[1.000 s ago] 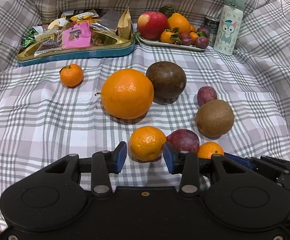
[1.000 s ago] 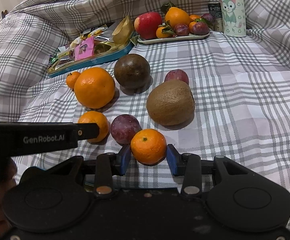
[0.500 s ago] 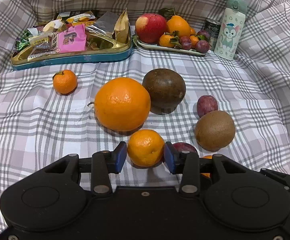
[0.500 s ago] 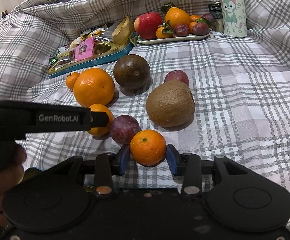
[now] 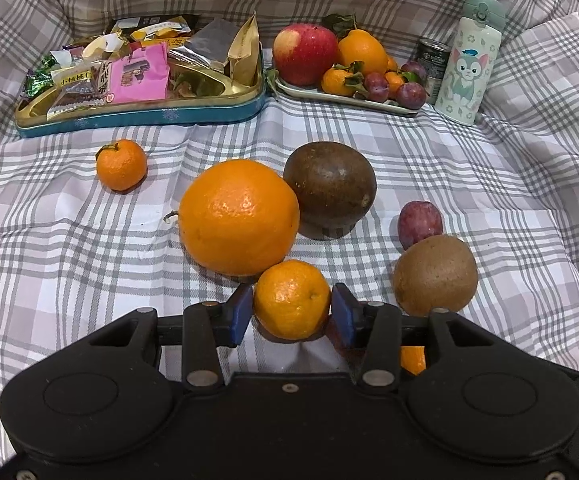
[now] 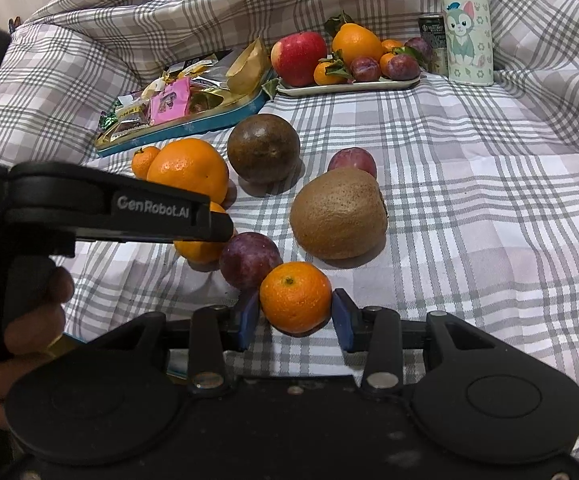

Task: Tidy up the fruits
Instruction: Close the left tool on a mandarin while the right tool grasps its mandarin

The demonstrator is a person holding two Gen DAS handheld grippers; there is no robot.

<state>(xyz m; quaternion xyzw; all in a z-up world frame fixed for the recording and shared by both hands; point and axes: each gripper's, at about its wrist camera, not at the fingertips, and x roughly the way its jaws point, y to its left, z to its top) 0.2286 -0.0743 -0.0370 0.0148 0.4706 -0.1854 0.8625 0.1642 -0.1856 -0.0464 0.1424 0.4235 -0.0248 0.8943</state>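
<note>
With each of my tongs clenched on a mandarin, left tongs [image 5: 292, 309] on one [image 5: 292, 300], right tongs [image 6: 295, 314] on another [image 6: 295, 297], the fruit tray [image 5: 341, 98] lies far ahead, slightly right.

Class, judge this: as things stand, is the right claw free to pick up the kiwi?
Probably not yet: the right claw is shut on a mandarin, so it is occupied. The kiwi itself lies uncovered just ahead.
</note>
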